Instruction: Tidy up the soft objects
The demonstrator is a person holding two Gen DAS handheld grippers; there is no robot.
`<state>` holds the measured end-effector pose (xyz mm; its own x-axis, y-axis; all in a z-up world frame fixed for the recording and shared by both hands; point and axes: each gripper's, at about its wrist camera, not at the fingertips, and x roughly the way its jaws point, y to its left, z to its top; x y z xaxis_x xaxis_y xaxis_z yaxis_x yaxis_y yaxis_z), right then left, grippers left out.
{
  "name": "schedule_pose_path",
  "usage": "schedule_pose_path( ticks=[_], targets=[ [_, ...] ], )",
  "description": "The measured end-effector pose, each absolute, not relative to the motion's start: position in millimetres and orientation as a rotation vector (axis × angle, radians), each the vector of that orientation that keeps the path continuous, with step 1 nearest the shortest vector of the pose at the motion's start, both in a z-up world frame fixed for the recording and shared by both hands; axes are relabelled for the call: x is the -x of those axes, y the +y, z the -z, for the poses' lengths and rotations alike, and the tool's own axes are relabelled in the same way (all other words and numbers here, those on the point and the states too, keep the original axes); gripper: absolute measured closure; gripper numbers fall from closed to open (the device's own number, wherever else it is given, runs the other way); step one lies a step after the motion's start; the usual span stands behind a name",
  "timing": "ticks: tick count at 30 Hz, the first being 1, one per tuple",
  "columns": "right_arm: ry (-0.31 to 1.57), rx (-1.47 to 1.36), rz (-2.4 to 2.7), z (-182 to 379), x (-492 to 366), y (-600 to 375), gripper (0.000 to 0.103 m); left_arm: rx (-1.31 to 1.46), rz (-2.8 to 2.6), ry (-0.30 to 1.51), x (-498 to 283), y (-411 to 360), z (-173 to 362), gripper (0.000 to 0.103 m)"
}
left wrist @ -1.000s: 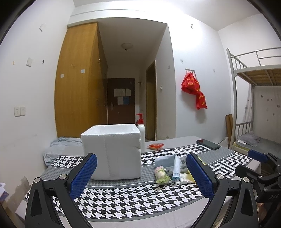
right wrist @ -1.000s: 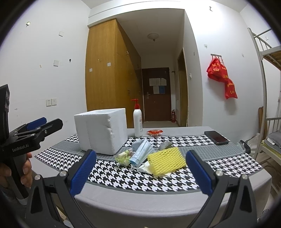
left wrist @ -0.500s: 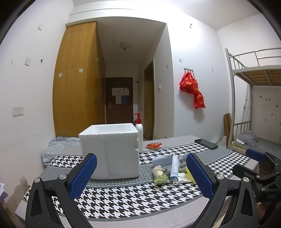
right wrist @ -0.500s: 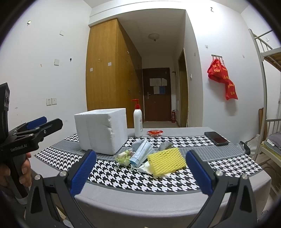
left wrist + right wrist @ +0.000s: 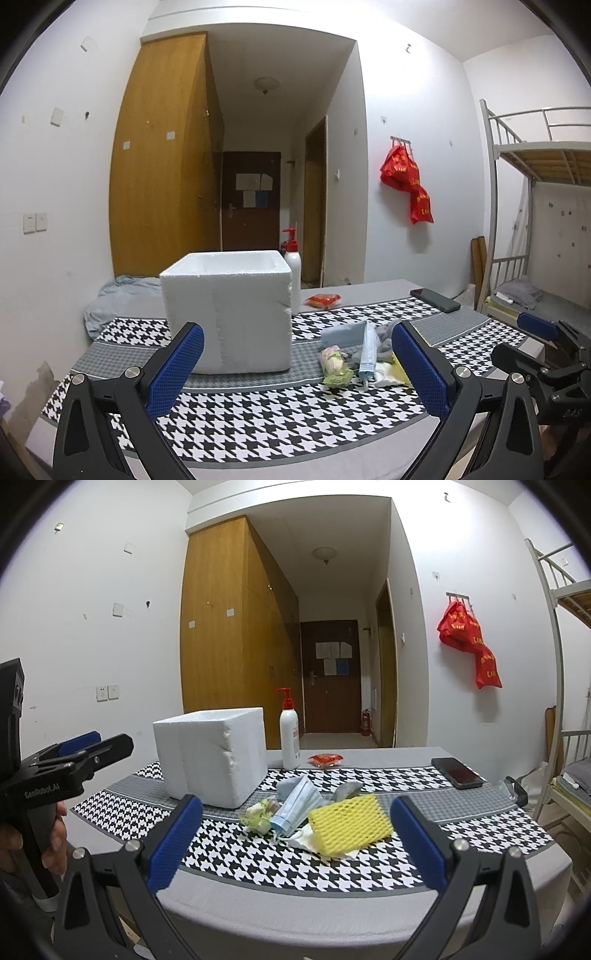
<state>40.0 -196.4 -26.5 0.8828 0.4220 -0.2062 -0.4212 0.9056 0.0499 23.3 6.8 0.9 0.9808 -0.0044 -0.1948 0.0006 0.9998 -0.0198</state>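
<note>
The left gripper (image 5: 297, 365) has its blue-padded fingers (image 5: 176, 363) spread wide with nothing between them, held just off the near edge of the bench (image 5: 258, 435). The right gripper (image 5: 295, 840) is the same: fingers (image 5: 417, 840) fully apart, empty, short of the bench's near rim. Neither touches anything.

Just beyond the right gripper, near the middle of the houndstooth cloth (image 5: 229, 845), the soft things lie in one loose heap. A yellow foam net (image 5: 349, 827) sits nearest and rightmost, resting on a white scrap. Against its left side lies a folded blue face mask (image 5: 297, 806), and left of that a small crumpled green-and-white wrapper (image 5: 258, 812). A grey cloth (image 5: 345, 790) pokes up behind the pile.

Left of the heap and slightly farther back stands an open white foam box (image 5: 227, 308), close beside the pile; it looks like the likely container, though that is only a guess. From the left wrist view the visible part of its inside looks bare.

Farther off are a red-capped pump bottle (image 5: 290, 740), a red packet (image 5: 325, 759) and a dark phone (image 5: 457, 772) at the far right.

The sorting appears not to have begun: every soft piece is on the cloth, none held, so all of the picking and placing is left.
</note>
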Motion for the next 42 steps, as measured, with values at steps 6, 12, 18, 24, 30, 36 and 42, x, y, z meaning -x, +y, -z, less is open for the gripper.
schedule_pose_path(
  ticks=[6, 12, 18, 24, 30, 36, 42],
  targets=[
    [0.241, -0.008, -0.426, 25.8, -54.6, -199.4, 0.0, 0.012, 0.031, 0.236, -42.3, -0.9, -2.0, 0.001],
    [0.26, 0.006, -0.41, 24.1, -62.6, -199.3, 0.0, 0.006, 0.067, 0.26, -59.1, -6.5, -3.8, 0.001],
    [0.29, 0.021, -0.36, 23.8, -77.9, -201.9, 0.0, 0.005, 0.107, 0.303, -78.0, -13.9, -4.9, 0.001],
    [0.326, 0.032, -0.353, 27.7, -89.9, -200.9, 0.0, 0.015, 0.133, 0.365, -97.4, -17.7, -1.1, 0.001],
    [0.353, 0.013, -0.327, 31.2, -103.9, -207.2, 0.0, -0.01, 0.154, 0.388, -114.7, -28.1, 1.3, 0.001],
    [0.373, 0.002, -0.311, 35.8, -117.2, -212.3, 0.0, -0.027, 0.194, 0.419, -135.2, -41.2, 8.1, 0.001],
    [0.387, -0.013, -0.297, 41.1, -129.2, -219.1, 0.0, -0.031, 0.213, 0.468, -156.1, -49.1, 13.5, 0.001]
  ],
)
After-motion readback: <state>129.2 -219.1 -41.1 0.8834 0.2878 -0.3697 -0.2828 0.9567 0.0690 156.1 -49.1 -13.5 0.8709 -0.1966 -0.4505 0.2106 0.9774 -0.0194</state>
